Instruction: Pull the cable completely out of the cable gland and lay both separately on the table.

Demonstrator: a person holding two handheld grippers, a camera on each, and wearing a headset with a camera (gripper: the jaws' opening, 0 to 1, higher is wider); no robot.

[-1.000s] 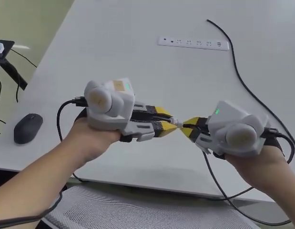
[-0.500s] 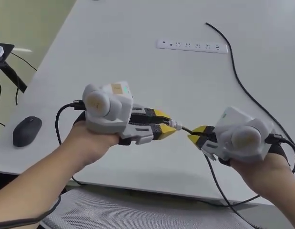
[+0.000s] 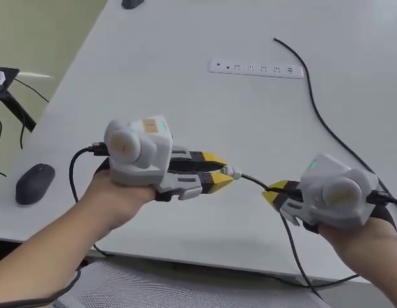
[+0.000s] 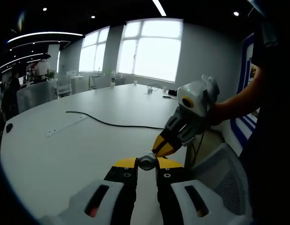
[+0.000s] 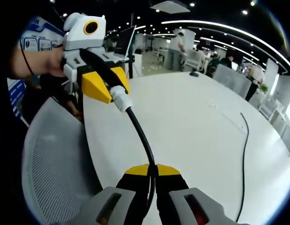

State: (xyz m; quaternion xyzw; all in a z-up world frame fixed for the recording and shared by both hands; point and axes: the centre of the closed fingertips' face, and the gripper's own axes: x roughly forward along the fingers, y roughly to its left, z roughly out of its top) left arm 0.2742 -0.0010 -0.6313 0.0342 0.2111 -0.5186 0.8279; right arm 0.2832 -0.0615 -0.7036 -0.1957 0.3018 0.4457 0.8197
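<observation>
Cable (image 5: 140, 131) part-drawn from the gland (image 5: 120, 99), both held in the air above the surface (image 3: 185, 96).
The left tool (image 3: 224, 171) pinches the white gland. The right tool (image 5: 152, 169) is pressed onto the black cable close by, with a taut stretch between them. The likely risks are these: the smooth sheath may slide through the right jaws instead of leaving the gland. A skewed pull could bind it in the seal, or twist the small gland from the left tool's tips and drop it past the near edge.
</observation>
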